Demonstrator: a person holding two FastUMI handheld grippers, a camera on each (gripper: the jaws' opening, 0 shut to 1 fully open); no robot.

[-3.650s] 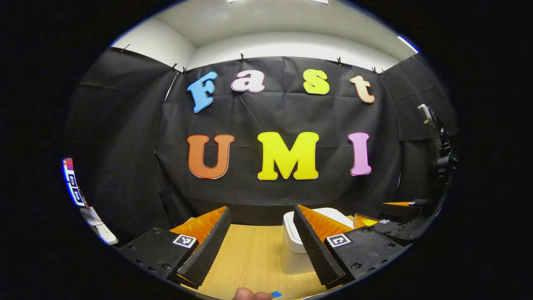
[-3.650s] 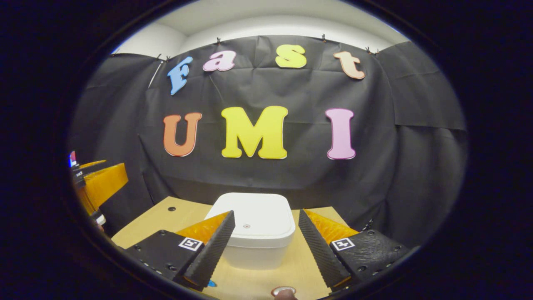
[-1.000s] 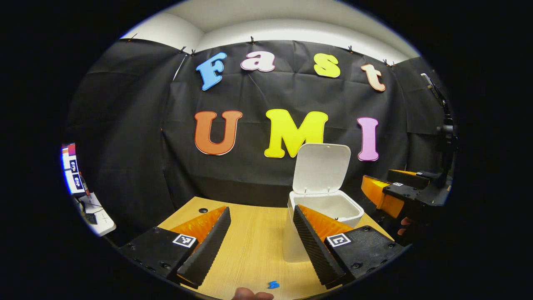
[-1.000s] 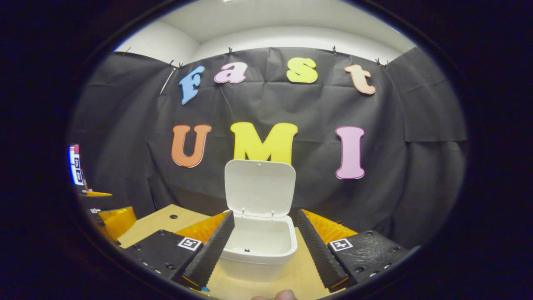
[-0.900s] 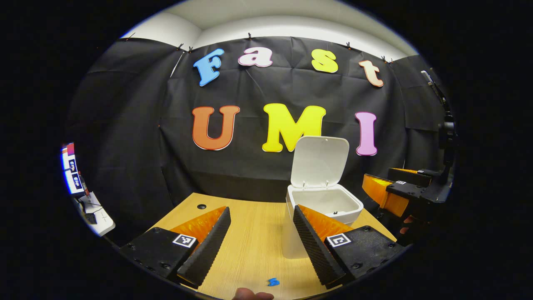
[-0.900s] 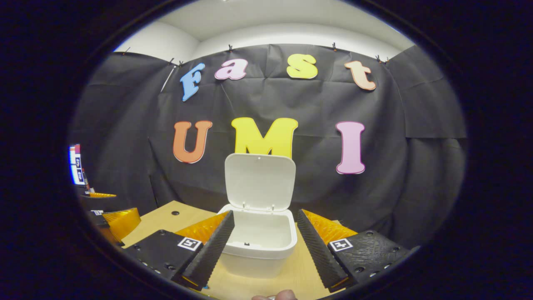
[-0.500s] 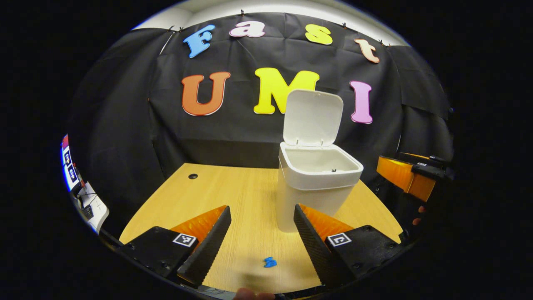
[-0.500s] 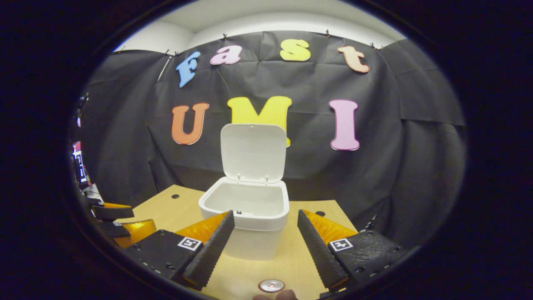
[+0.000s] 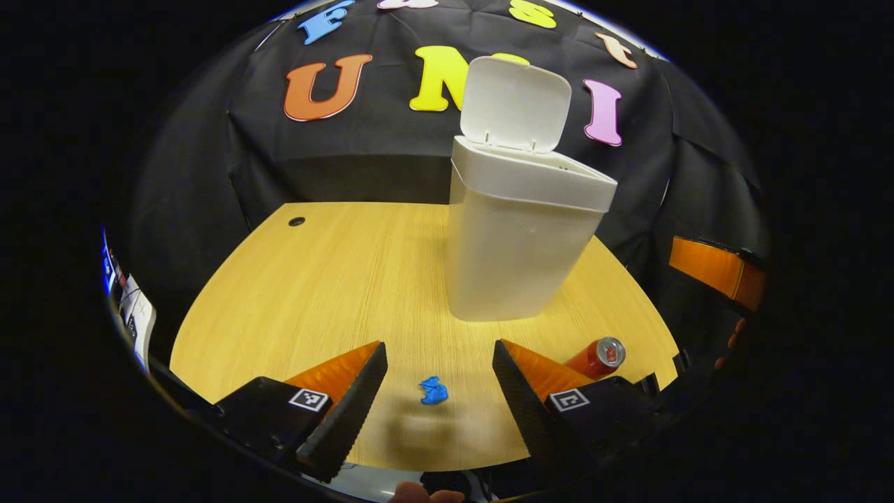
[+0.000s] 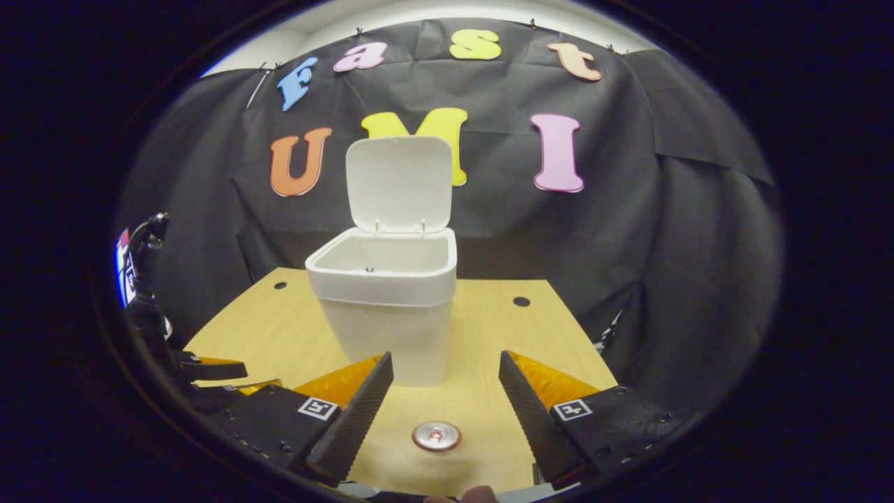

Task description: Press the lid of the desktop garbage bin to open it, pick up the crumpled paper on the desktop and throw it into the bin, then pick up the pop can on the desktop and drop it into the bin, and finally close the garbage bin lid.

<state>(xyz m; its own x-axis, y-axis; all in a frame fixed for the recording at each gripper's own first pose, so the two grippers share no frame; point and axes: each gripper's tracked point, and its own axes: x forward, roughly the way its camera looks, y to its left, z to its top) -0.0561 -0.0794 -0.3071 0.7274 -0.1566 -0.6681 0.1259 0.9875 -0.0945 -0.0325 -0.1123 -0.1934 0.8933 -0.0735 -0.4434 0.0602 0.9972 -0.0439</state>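
The white bin (image 9: 513, 237) stands on the wooden desk (image 9: 335, 279) with its lid (image 9: 513, 105) tipped up and back. A small blue crumpled paper (image 9: 433, 390) lies on the desk between the fingers of my open left gripper (image 9: 436, 398), which hangs above it. A red pop can (image 9: 597, 356) stands just right of that gripper. In the right gripper view the bin (image 10: 384, 307) is ahead with its lid (image 10: 398, 183) raised, and the can's silver top (image 10: 436, 436) sits below my open right gripper (image 10: 445, 405).
Cable holes mark the desk at the far left (image 9: 296, 221) and behind the bin (image 10: 521, 302). The desk's near edge (image 9: 433, 467) runs just under both grippers. The right gripper's body (image 9: 716, 269) shows at the right of the left gripper view.
The bin lid went from closed to fully raised. Both grippers have since pulled back and tilted down, bringing the blue paper and the can into view between their fingers.
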